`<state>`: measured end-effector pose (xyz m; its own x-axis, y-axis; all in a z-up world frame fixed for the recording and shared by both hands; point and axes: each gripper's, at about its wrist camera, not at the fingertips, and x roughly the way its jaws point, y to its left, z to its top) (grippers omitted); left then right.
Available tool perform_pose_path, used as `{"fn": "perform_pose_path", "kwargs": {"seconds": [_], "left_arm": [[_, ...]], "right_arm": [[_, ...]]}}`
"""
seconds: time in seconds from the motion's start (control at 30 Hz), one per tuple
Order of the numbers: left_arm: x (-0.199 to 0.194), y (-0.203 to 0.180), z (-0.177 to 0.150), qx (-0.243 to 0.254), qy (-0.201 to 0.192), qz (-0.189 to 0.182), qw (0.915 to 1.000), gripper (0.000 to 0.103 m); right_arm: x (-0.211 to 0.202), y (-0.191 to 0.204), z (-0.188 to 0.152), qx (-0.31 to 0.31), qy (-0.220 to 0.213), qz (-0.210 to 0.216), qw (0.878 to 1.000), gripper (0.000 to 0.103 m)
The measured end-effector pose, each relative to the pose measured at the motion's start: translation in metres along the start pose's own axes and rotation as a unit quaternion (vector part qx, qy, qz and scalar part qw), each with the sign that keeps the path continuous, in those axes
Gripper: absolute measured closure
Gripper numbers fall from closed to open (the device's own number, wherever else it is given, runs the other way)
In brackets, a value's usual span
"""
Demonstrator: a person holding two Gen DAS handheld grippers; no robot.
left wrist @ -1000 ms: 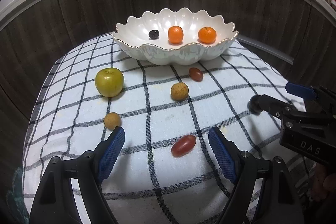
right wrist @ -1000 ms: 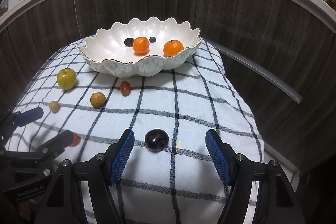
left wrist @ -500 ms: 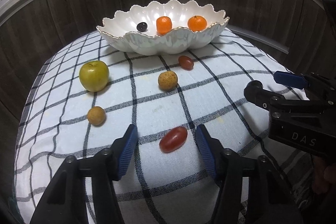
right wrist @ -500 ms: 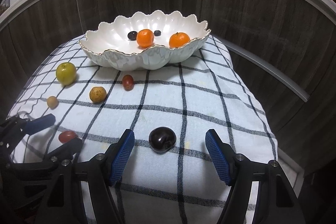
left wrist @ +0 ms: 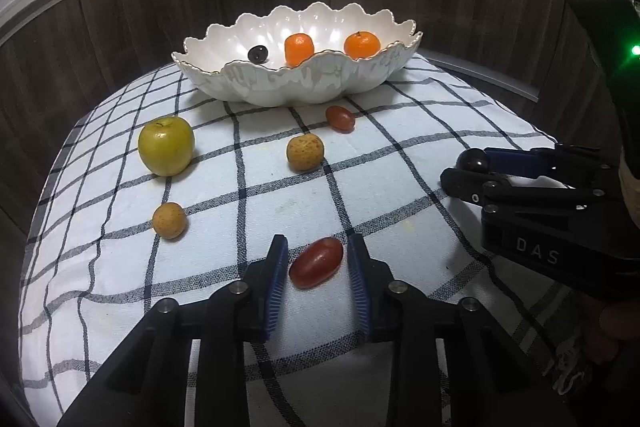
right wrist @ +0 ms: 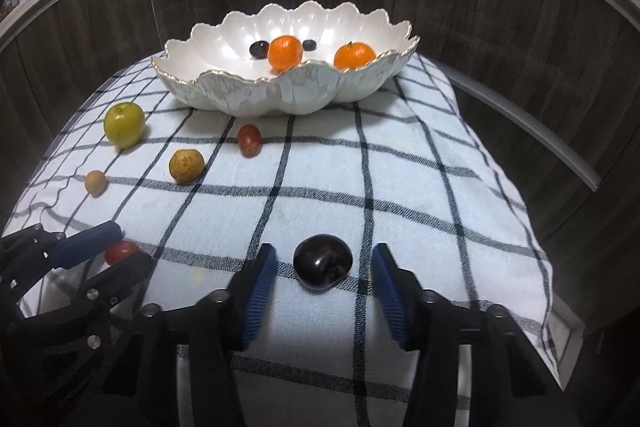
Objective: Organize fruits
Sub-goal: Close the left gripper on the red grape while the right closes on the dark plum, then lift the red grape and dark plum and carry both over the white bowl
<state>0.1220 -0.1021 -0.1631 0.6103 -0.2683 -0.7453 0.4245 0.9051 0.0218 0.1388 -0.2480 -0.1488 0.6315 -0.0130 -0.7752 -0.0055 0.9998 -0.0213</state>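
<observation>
Both grippers have closed in since the earlier frames: the left gripper (left wrist: pixel 318 261) jaws have just been narrowing around the red tomato (left wrist: pixel 316 262), and the right gripper (right wrist: pixel 322 269) jaws have just been narrowing around the dark plum (right wrist: pixel 322 262).

Left: the tomato sits between the blue pads (left wrist: pixel 279 277), almost touching; a thin sliver of cloth (left wrist: pixel 240 187) shows on each side, so contact cannot be confirmed, and the jaws read as nearly together but not clamped. Right: clear gaps either side of the plum, jaws apart. Both fruits lie on the checked cloth at the near edge of the surface, well apart from the bowl (left wrist: pixel 280 87).

Handling (judgement): the tomato is light, smooth-skinned, soft, and an oblong lying at a slant, so it may roll or squirt out if pinched off-centre. It is best taken across its short middle with gentle pressure. The plum is rounder, a bit heavier, glossy and likely slippery; it should be gripped across the widest part, and bruising is possible if squeezed hard.

Already in the bowl are two oranges (left wrist: pixel 298 49) and small dark fruit. On the cloth there remain a green apple (left wrist: pixel 166 145), two brownish round fruits (left wrist: pixel 305 151) and a second tomato (left wrist: pixel 340 119) just in front of the bowl.
</observation>
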Motion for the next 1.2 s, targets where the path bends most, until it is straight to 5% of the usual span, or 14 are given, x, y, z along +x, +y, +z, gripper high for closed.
{"fn": "perform_pose_path", "kwargs": {"seconds": [0.37, 1.2], "left_arm": [[-0.001, -0.002, -0.001, 0.006, -0.007, 0.008, 0.9999, 0.077], [-0.017, 0.007, 0.01, -0.009, -0.023, 0.019, 0.9995, 0.077]], "right_arm": [[0.0, 0.0, 0.0, 0.0, -0.003, 0.009, 1.0, 0.073], [-0.019, 0.004, 0.005, -0.013, -0.024, 0.007, 1.0, 0.073]]}}
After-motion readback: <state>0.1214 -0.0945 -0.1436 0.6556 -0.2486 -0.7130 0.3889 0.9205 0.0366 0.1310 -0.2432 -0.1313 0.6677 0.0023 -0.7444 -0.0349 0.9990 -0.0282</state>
